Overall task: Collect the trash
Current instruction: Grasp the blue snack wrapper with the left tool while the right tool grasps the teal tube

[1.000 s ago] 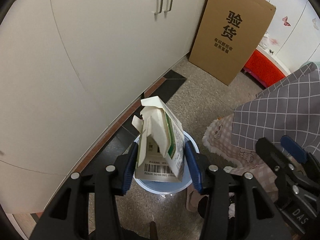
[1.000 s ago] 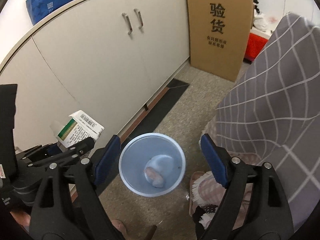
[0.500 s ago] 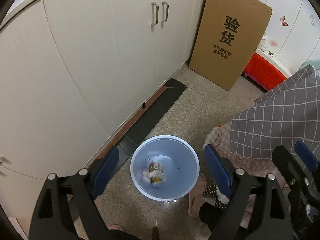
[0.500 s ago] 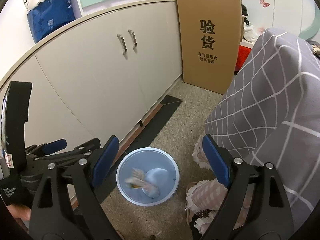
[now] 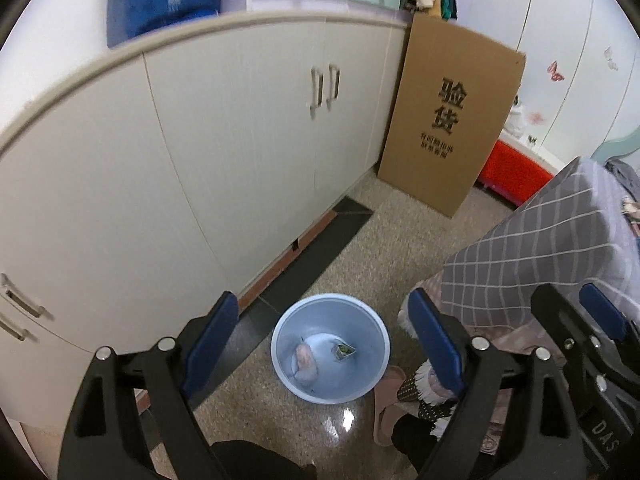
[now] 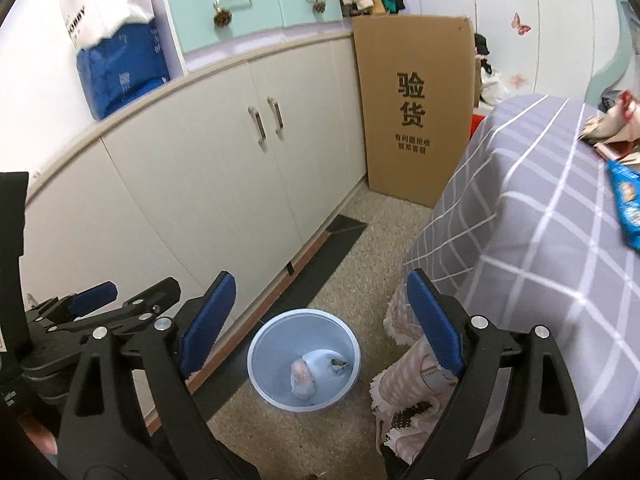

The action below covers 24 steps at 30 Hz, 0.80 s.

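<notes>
A light blue bin (image 5: 330,350) stands on the speckled floor, also in the right wrist view (image 6: 304,364). Inside it lie a small carton (image 5: 343,350) and a pale crumpled wad (image 5: 305,362). My left gripper (image 5: 324,344) is open and empty, well above the bin. My right gripper (image 6: 320,324) is open and empty, also above the bin. The left gripper shows at the lower left of the right wrist view (image 6: 92,308). More wrappers, one blue (image 6: 624,204), lie on the checked tablecloth (image 6: 532,216).
White cabinets (image 5: 200,152) run along the left. A tall cardboard box (image 5: 448,128) leans at the far end, a red box (image 5: 512,176) beside it. The cloth-covered table (image 5: 540,248) stands at the right. Slippers (image 5: 388,404) lie by the bin.
My left gripper opened and dropped the carton into the bin. Both grippers have since risen away from the bin.
</notes>
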Each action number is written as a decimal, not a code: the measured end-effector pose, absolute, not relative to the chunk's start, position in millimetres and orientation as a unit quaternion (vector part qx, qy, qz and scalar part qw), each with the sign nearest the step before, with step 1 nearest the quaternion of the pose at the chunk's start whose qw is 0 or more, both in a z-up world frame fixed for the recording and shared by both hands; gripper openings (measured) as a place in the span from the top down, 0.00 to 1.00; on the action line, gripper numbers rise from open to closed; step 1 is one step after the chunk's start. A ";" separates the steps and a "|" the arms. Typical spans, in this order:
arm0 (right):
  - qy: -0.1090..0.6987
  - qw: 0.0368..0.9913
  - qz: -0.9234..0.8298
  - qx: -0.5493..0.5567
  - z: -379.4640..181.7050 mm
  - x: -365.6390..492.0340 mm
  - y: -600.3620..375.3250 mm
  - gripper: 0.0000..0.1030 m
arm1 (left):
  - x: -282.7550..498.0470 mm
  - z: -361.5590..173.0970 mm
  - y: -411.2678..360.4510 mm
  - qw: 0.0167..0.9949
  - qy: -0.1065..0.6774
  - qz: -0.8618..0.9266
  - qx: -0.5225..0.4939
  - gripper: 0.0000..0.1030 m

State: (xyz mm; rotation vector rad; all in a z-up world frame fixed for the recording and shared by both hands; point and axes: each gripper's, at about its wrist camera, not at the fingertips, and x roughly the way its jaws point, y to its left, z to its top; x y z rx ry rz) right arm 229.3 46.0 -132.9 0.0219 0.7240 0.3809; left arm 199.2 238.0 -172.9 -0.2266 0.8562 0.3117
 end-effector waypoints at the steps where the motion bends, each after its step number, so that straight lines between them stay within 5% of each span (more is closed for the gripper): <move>1: 0.347 0.919 0.186 0.013 -127.9 225.3 43.3 0.16 | 192.0 -162.9 234.6 0.896 0.403 0.151 -0.108 0.17; 11: 0.302 0.937 0.170 0.055 -72.7 189.7 -13.9 0.15 | 161.8 -96.6 179.5 0.929 0.341 0.109 -0.097 0.16; 24: 0.296 0.951 0.035 0.087 -40.8 181.6 -180.8 0.12 | 210.9 -72.7 0.3 0.933 0.356 -0.054 0.001 0.15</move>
